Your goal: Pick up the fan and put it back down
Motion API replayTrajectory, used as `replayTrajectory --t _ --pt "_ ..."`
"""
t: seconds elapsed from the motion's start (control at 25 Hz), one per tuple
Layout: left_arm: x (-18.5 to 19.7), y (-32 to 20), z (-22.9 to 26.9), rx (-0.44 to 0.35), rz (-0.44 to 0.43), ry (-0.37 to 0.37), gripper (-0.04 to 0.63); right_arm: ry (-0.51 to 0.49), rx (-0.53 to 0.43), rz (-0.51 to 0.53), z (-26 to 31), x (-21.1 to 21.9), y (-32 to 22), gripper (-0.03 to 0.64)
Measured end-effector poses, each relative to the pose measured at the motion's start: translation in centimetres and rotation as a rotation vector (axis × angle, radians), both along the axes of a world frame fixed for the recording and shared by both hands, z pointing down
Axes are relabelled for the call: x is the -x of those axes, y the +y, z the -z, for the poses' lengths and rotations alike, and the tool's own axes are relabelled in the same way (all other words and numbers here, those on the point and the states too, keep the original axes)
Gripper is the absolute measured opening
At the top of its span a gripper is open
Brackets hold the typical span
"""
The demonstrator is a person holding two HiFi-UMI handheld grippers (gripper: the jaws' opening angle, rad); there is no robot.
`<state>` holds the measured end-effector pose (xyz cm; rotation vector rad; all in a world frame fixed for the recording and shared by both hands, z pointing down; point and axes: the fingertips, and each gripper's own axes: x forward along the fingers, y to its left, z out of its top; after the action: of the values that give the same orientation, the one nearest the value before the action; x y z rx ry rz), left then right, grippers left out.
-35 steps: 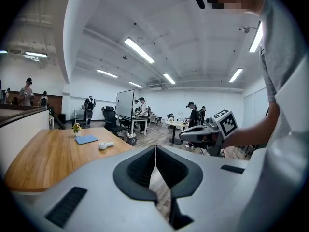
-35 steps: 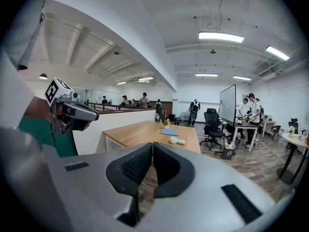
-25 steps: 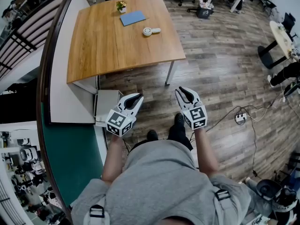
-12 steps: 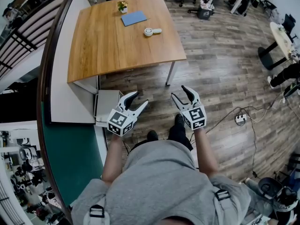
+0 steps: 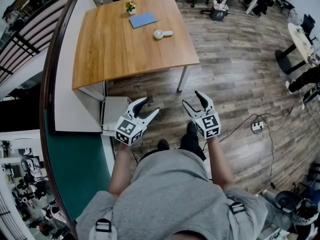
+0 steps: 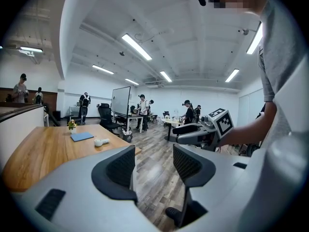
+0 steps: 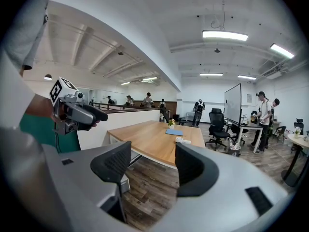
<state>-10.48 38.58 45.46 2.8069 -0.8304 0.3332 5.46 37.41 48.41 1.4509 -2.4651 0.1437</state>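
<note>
The jaws of the left gripper (image 5: 151,106) and right gripper (image 5: 191,99) have just been opened wide, nothing held, well short of the table (image 5: 115,54); the fan (image 5: 161,33) on it is not yet reached

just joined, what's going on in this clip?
A person stands on the floor short of the table, a gripper in each hand. The left gripper and right gripper are both empty: their jaws have just been opening and stand apart in the air. The fan lies on the table, near a blue pad and a small plant. The pick-up has not begun.
</note>
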Motion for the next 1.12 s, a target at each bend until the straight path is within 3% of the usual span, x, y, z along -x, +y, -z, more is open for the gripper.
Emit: replayTrajectory --t 0.56,1.12 --pt "-0.6 -0.8 -0.3 0.007 -0.011 -0.009 0.25 -0.003 0.02 -0.004 -0.8 -0.8 -0.4 0.29" --pt "-3.7 -8.1 -0.4 0.021 0.059 -0.046 0.25 -0.037 0.048 0.069 -1.7 -3.4 -9.0 0.288"
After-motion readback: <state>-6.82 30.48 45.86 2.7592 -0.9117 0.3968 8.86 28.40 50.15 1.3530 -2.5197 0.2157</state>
